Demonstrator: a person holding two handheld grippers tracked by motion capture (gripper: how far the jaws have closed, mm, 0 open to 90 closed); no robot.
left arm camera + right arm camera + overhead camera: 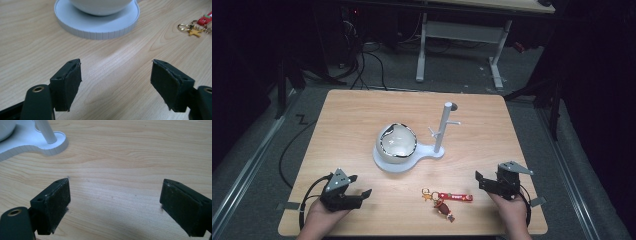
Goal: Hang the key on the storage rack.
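On the light wooden tabletop, a keychain with a red strap, gold rings and a small brown figure lies near the front edge, between the two hands and somewhat closer to the right one. The left tool, a black two-jaw device held in the person's left hand, sits low over the front left corner with its jaws pointing toward the middle of the tabletop; in the left gripper view its two black pads stand wide apart with only bare wood between them, holding nothing, and the gold rings and a star charm of the keychain appear at the upper right, well apart from the jaws. The right tool, held in the right hand, rests near the front right, its jaws turned toward the keychain but not touching it; the right gripper view shows its pads also spread wide over empty wood, gripping nothing. Behind the keychain, toward the middle of the tabletop, stands a white stand with a round flat base and an upright post bearing short pegs, and a white rounded bowl-like object with a dark broken-looking rim sits on the round part of that base.
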